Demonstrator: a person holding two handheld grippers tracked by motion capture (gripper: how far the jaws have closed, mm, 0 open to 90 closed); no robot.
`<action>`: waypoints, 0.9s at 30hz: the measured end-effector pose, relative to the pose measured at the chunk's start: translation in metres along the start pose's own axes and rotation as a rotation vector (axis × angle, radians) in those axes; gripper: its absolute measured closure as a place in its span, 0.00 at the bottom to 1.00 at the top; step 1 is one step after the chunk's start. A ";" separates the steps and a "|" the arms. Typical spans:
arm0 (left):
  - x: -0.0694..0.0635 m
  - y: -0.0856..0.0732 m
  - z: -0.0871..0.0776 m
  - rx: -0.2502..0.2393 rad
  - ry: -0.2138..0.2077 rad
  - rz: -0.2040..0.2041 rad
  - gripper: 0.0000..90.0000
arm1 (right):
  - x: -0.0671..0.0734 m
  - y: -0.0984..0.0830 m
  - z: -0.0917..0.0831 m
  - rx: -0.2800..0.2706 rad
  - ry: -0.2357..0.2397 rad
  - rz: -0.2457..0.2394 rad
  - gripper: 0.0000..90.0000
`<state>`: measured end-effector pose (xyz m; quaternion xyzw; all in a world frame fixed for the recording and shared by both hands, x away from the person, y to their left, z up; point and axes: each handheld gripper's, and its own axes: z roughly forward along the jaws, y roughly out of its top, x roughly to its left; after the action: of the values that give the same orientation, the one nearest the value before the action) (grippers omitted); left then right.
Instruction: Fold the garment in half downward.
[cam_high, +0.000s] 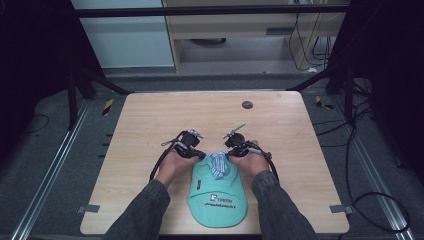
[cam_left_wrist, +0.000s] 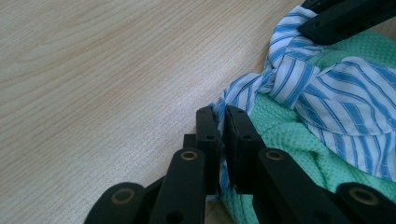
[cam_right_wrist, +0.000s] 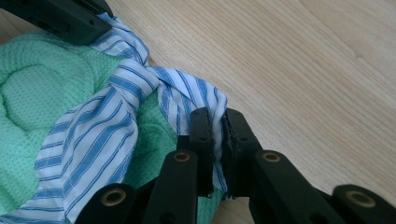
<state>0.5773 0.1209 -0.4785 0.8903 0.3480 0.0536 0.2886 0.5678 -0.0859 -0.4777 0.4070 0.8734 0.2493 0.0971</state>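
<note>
a square table (cam_high: 150, 120) with a pale wood-grain top stands in the middle, with a small dark round disc (cam_high: 247, 105) set in it near the far edge. grey clips (cam_high: 88, 208) sit at its two near corners. the floor (cam_high: 55, 165) around it is dark grey carpet, crossed by metal rails (cam_high: 47, 172) on either side. black and yellow tape marks (cam_high: 107, 107) lie on the floor near the far corners. black cables (cam_high: 370, 200) loop over the floor at the right. a dark frame bar (cam_high: 210, 10) runs across the top. behind it are a pale panel (cam_high: 125, 40) and a light wood cabinet (cam_high: 225, 25), with more cables (cam_high: 310, 45) hanging to the right. the sides are dim; the tabletop is evenly lit.
</note>
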 end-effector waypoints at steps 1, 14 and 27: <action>0.000 0.000 0.000 0.000 0.003 0.000 0.94 | 0.001 0.000 0.000 -0.002 -0.004 -0.005 0.93; 0.002 0.012 -0.022 -0.021 0.022 0.043 0.95 | 0.005 0.003 -0.022 -0.084 -0.010 -0.028 0.93; -0.008 0.027 -0.045 -0.074 0.053 0.112 0.95 | 0.004 0.006 -0.048 -0.136 -0.016 -0.062 0.93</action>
<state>0.5745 0.1213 -0.4253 0.8954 0.3029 0.1061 0.3086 0.5511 -0.0963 -0.4334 0.3742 0.8658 0.3017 0.1392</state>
